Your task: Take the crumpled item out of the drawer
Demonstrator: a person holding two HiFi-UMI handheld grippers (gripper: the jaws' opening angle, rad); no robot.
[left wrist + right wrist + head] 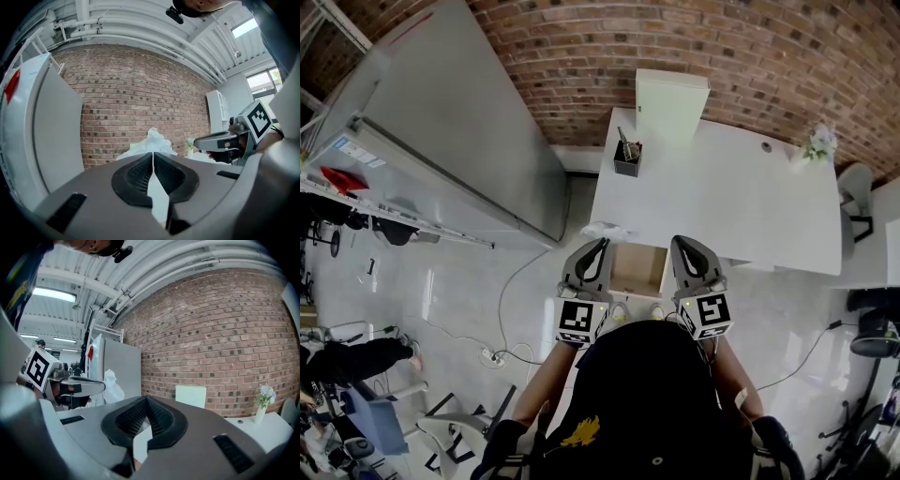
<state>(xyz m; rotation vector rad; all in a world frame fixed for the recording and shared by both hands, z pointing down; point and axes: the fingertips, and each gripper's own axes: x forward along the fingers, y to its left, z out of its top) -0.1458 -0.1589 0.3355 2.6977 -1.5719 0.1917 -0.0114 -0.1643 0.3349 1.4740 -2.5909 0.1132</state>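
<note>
In the head view the drawer (639, 269) stands pulled out from under the white table (722, 197), its wooden inside showing between my two grippers. My left gripper (601, 243) is shut on the crumpled white item (605, 230), which hangs at its tips over the drawer's left corner. In the left gripper view the jaws (153, 153) meet in a thin line, and the crumpled item (154, 140) sticks up past them. My right gripper (679, 243) hovers at the drawer's right side. Its jaws (146, 398) are shut, with nothing seen between them. Its view shows the left gripper (79, 380) and the item (111, 386).
A black pen holder (627, 157), a white box (671, 101) and a small flower vase (818, 142) stand on the table against the brick wall. A big grey cabinet (459, 122) stands to the left. Cables and a power strip (492, 356) lie on the floor. A chair (855, 192) is at right.
</note>
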